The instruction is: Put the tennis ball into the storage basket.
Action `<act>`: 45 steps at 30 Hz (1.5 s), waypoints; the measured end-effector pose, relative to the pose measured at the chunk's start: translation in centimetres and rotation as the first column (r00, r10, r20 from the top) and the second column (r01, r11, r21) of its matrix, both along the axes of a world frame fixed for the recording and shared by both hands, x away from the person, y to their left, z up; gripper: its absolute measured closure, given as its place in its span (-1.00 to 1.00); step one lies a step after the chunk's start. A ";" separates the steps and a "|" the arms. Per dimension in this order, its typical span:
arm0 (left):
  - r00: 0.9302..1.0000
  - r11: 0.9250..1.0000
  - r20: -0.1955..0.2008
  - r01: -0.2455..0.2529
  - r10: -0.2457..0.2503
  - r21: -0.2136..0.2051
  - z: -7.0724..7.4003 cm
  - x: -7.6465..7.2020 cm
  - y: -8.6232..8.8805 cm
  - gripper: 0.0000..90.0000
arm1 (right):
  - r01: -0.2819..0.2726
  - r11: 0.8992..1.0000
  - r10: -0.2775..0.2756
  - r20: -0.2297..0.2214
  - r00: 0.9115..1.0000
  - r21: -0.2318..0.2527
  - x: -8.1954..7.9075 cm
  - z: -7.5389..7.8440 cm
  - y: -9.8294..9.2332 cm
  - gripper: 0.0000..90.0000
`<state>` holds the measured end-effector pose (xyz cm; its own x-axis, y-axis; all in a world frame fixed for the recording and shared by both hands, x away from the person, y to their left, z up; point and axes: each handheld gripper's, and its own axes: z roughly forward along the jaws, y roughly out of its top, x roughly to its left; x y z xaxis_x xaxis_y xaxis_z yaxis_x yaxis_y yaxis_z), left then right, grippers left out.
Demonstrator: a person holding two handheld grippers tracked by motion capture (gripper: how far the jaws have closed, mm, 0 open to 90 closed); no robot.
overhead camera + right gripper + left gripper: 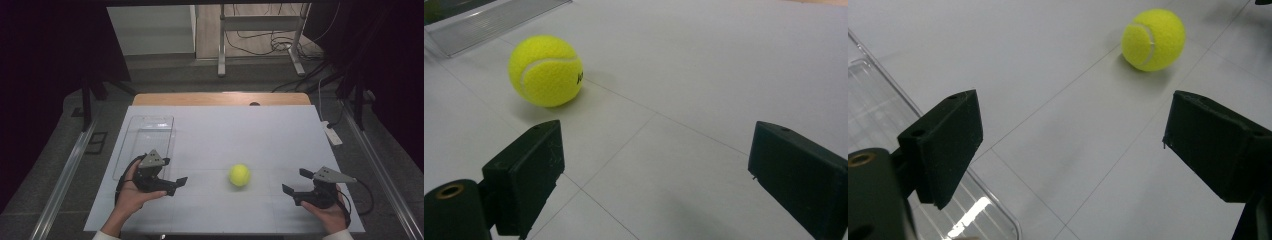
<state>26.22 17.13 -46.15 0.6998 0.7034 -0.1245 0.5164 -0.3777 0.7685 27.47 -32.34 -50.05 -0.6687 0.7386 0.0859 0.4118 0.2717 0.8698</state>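
Observation:
A yellow tennis ball (pixel 239 175) rests on the white table top (pixel 225 135), between the two hands. To its left my left gripper (pixel 175 172) points toward it, jaws open with nothing between them. In the left gripper view the ball (pixel 1153 40) lies ahead at the upper right, well beyond the open gripper (pixel 1073 145). At the ball's right my right gripper (pixel 294 181) also faces it, open and empty. The right gripper view has the ball (pixel 545 70) ahead at the upper left of that gripper (pixel 659 175), a short way off.
A clear plastic tray (pixel 145 142) lies on the table's left side, just beyond the left hand, and its rim (pixel 878 95) runs beside the left jaw. A white power strip (pixel 332 134) sits off the table's right edge. A metal stand (pixel 260 37) and cables are on the floor behind.

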 end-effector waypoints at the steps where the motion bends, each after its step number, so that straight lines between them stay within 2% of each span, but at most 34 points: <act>1: 1.000 1.000 -0.001 0.003 -0.003 0.002 0.0 0.1 -0.1 -0.79 | -0.001 1.000 0.001 0.000 1.000 -0.001 0.0 0.0 0.0 -0.82; 34: 0.996 0.996 -0.007 0.089 -0.089 0.011 0.7 1.4 -3.6 -0.79 | -0.004 1.000 0.004 0.000 1.000 -0.007 0.0 -0.1 0.0 -0.82; 45: 0.995 0.995 -0.006 0.104 -0.104 0.012 1.0 1.6 -4.4 -0.79 | -0.005 1.000 0.005 0.000 1.000 -0.008 0.0 -0.1 0.0 -0.82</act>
<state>27.86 12.74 -45.16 0.7683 0.6287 -0.1206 0.4784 -0.4386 0.7607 27.50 -32.33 -50.12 -0.6720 0.7362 0.0802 0.4108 0.2804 0.8675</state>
